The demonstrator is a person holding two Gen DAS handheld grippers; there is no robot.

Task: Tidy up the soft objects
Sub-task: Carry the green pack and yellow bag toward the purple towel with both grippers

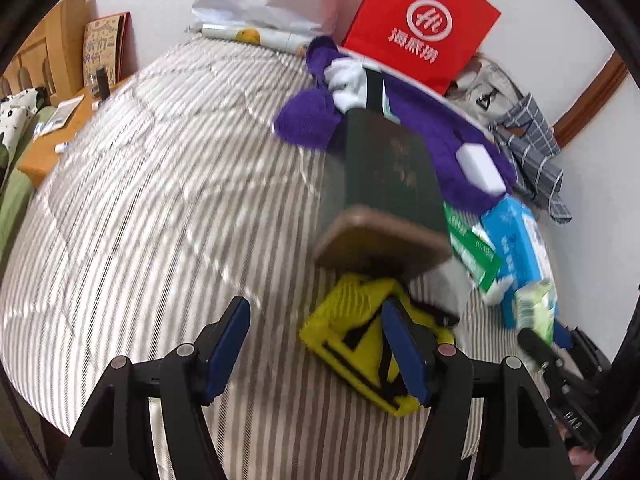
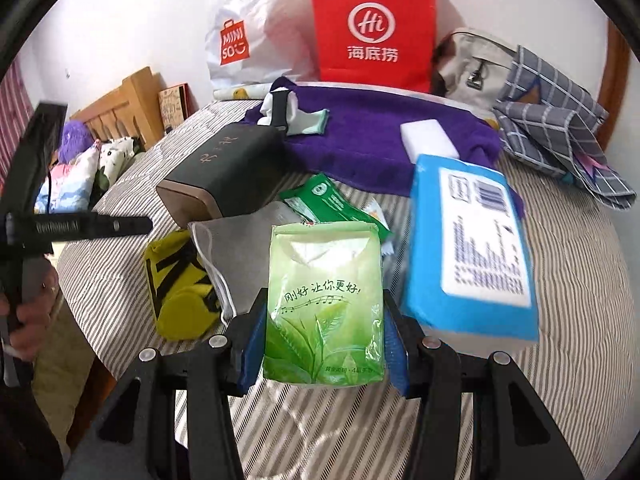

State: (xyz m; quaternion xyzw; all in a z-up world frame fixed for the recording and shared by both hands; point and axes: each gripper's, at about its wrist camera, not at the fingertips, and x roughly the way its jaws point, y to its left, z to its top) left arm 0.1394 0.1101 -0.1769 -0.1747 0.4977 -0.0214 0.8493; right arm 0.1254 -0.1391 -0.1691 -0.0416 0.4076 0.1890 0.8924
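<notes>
Between the right gripper's (image 2: 322,344) pads sits a clamped green tissue pack (image 2: 324,304), lifted for sorting, while the left gripper (image 1: 316,344) hovers unclenched beside yellow socks (image 1: 360,332), needing placement next.

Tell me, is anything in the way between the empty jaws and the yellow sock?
Nothing visible blocks it. The left gripper hangs open just above the yellow sock with black stripes on the striped bedspread. The dark green box lies beyond the sock, not between.
</notes>
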